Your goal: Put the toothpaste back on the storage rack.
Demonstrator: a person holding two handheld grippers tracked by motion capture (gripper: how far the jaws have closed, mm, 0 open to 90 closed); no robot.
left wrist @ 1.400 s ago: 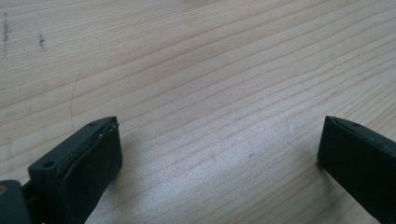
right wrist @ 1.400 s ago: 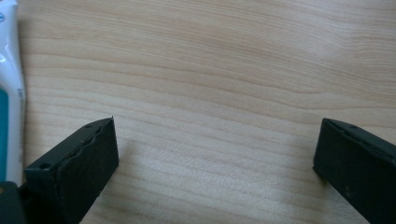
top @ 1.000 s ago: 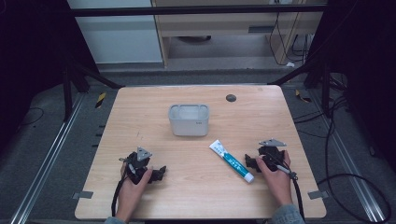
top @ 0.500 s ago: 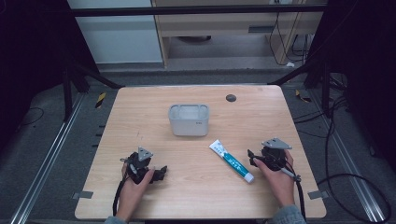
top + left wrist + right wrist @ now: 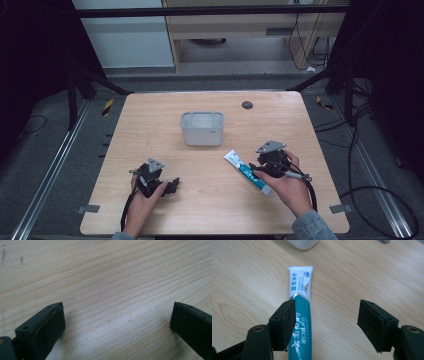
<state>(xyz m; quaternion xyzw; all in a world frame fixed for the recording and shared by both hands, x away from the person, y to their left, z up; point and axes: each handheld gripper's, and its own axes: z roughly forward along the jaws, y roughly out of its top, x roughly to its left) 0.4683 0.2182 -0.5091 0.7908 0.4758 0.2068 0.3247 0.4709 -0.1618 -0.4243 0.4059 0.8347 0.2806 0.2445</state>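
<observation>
The right gripper [image 5: 325,323] has just been closing, jaws still apart w/ the toothpaste tube [image 5: 300,315] between them (beside one pad, not pinched). The tube lies flat on the tabletop [image 5: 210,200], near the grey bin [image 5: 202,128]. The left gripper [image 5: 117,327] rests wide open, nothing between.

— Left hand?
— You rested your left gripper [image 5: 171,185] low on the table, jaws spread wide, forearm in from the near edge.
— Right?
— You held your right gripper [image 5: 256,169] tilted down, jaws just closing, partly open.
</observation>
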